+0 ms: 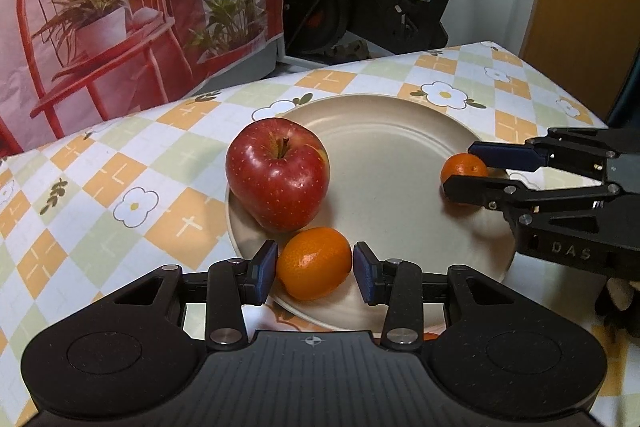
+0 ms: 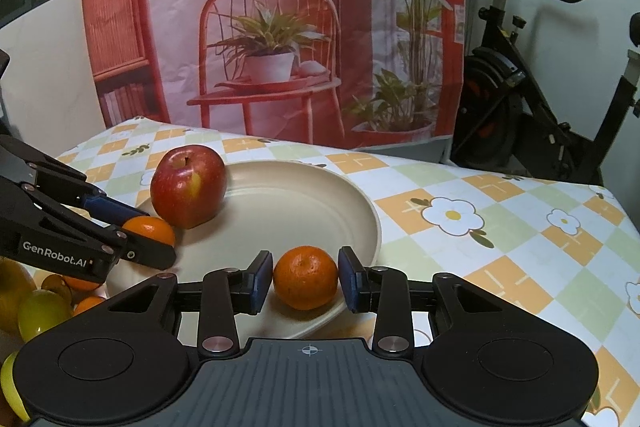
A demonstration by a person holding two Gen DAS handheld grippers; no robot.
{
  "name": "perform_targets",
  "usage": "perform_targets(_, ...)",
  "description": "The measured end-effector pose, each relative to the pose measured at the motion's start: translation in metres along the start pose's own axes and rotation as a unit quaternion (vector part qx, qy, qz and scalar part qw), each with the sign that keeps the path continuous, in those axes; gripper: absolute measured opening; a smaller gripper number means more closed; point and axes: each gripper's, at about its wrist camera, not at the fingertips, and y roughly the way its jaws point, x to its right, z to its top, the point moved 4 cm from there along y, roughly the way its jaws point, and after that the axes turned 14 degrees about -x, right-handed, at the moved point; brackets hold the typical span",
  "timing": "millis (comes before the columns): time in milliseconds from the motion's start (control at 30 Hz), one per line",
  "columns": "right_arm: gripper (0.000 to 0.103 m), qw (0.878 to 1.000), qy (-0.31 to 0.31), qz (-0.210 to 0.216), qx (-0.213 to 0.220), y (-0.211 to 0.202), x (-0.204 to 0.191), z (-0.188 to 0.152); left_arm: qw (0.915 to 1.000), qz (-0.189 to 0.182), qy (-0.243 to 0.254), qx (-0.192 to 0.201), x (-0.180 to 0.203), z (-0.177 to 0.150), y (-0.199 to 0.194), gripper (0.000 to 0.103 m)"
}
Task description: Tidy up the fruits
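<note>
Our left claw point(image 1: 314, 269) brackets an oval orange point(image 1: 314, 263) on the near rim of the plate point(image 1: 400, 163), pads barely off its skin; beyond it sits the apple point(image 1: 278, 173). Our right claw point(image 2: 306, 281) likewise frames a round orange point(image 2: 306, 283). Both fruits look light, smooth, and prone to roll, so grip across the middle.

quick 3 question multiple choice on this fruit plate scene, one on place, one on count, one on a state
1. Where does the apple sit?
A. on the plate's rim
B. on the cloth beyond the plate
C. in a hand-held gripper

2. How many orange fruits lie on the plate?
A. one
B. two
C. four

3. How does the left hand-held gripper stand?
A. shut tight on the apple
B. high above the table
C. jaws around an orange fruit, a slight gap at one pad

Answers: 1 A, its base rests on the rim. 2 B, one sits between each gripper's jaws. 3 C, the fruit rests on the plate.
</note>
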Motion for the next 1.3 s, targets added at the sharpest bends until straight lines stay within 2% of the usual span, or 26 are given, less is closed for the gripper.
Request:
perform_targets(133,0.039,1.000,-0.001,0.003,0.007,-0.004,-0.002,-0.002,0.9999,-0.009,-0.007,0.009,0.000,-0.001,-0.008,0.055)
perform_targets(333,0.043,0.999,0.025,0.007,0.031,-0.026,-0.001,-0.009,0.9992,-0.012,-0.010,0.036,-0.002,-0.008,-0.035,0.055)
perform_targets(533,0.043,0.997,0.057,0.025,0.046,-0.055,-0.009,-0.032,0.9953,-0.028,-0.070,0.060,-0.016,-0.025,-0.062,0.055)
perform_targets(700,0.043,0.996,0.067,0.037,0.048,-0.069,-0.019,-0.050,0.9932,-0.019,-0.091,0.069,-0.022,-0.043,-0.077,0.055)
perform_targets(967,0.042,0.998,0.021,0.059,0.023,-0.067,-0.047,-0.058,0.9902,-0.015,-0.120,0.069,-0.030,-0.065,-0.087,0.055)
perform_targets(1300,0.040,0.997,-0.005,0.082,0.009,-0.065,-0.059,-0.062,0.9883,-0.019,-0.139,0.058,-0.037,-0.076,-0.080,0.055)
